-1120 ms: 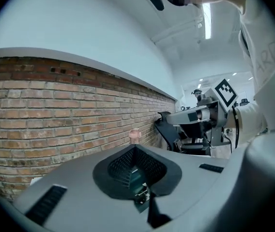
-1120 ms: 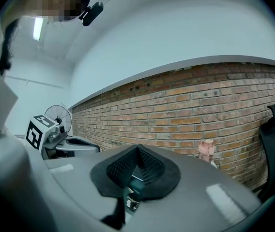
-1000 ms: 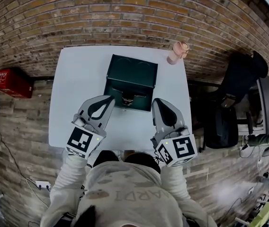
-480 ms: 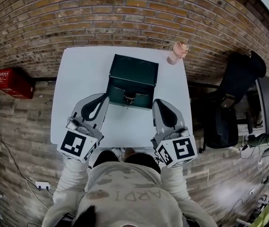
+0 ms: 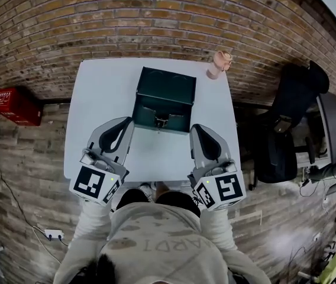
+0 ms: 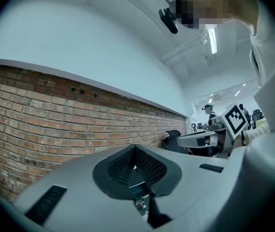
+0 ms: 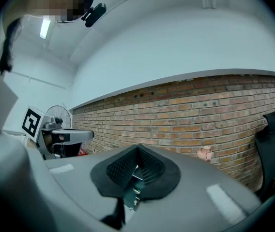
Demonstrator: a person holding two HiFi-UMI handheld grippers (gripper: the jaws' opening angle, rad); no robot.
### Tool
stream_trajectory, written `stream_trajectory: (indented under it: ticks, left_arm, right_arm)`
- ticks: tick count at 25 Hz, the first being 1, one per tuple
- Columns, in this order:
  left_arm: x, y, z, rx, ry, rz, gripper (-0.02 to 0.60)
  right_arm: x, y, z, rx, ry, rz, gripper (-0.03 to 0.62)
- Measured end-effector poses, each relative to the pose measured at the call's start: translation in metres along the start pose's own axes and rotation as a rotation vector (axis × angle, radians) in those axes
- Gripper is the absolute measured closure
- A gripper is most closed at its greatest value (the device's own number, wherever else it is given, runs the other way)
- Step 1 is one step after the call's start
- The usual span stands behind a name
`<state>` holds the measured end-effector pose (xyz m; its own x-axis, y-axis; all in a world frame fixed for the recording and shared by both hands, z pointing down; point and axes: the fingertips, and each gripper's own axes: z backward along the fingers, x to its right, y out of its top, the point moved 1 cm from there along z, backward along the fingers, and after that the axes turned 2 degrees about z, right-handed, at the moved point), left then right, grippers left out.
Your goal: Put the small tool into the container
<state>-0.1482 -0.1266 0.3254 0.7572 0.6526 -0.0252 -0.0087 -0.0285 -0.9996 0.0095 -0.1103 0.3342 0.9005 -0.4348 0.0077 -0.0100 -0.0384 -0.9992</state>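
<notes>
A dark green box (image 5: pixel 165 90) stands shut at the middle back of the white table (image 5: pixel 97 93), its metal latch (image 5: pixel 161 122) facing me. A small pink object (image 5: pixel 220 64) stands at the table's back right corner; it shows against the brick wall in the right gripper view as the pink object (image 7: pixel 205 153). My left gripper (image 5: pixel 126 123) hovers over the table's front left, shut and empty. My right gripper (image 5: pixel 197 129) hovers at the front right, also shut with nothing in it. Both gripper views tilt upward: the left gripper (image 6: pixel 135 151) and right gripper (image 7: pixel 137 151) show pads pressed together.
A brick wall runs behind the table. A red case (image 5: pixel 15 104) lies on the floor to the left. A black office chair (image 5: pixel 292 111) stands to the right, close to the table's edge. A fan (image 7: pixel 60 115) stands far off on the left.
My left gripper has drawn back a little toward me and to the left. The right gripper and the box have stayed where they were.
</notes>
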Motion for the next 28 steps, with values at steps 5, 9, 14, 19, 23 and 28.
stream_trajectory:
  ticks: [5,9,14,19,23,28]
  left_arm:
    - [0.005,0.003,0.005,0.013,-0.002,0.001,0.577]
    - [0.009,0.005,0.008,0.018,-0.008,-0.005,0.576]
    - [0.013,0.005,0.010,0.026,-0.014,-0.006,0.575]
    - [0.018,0.004,0.012,0.026,-0.027,-0.010,0.575]
    - [0.019,0.005,0.013,0.026,-0.034,-0.013,0.575]
    - [0.018,0.003,0.015,0.024,-0.033,-0.009,0.575]
  right_arm:
    - [-0.001,0.003,0.010,0.014,-0.017,0.002,0.583]
    - [-0.002,0.007,0.016,0.019,-0.029,0.006,0.583]
    - [-0.004,0.009,0.022,0.023,-0.035,0.012,0.583]
    - [-0.007,0.011,0.027,0.027,-0.039,0.016,0.583]
    - [-0.007,0.012,0.027,0.027,-0.042,0.017,0.583]
    - [-0.010,0.011,0.026,0.025,-0.040,0.019,0.583]
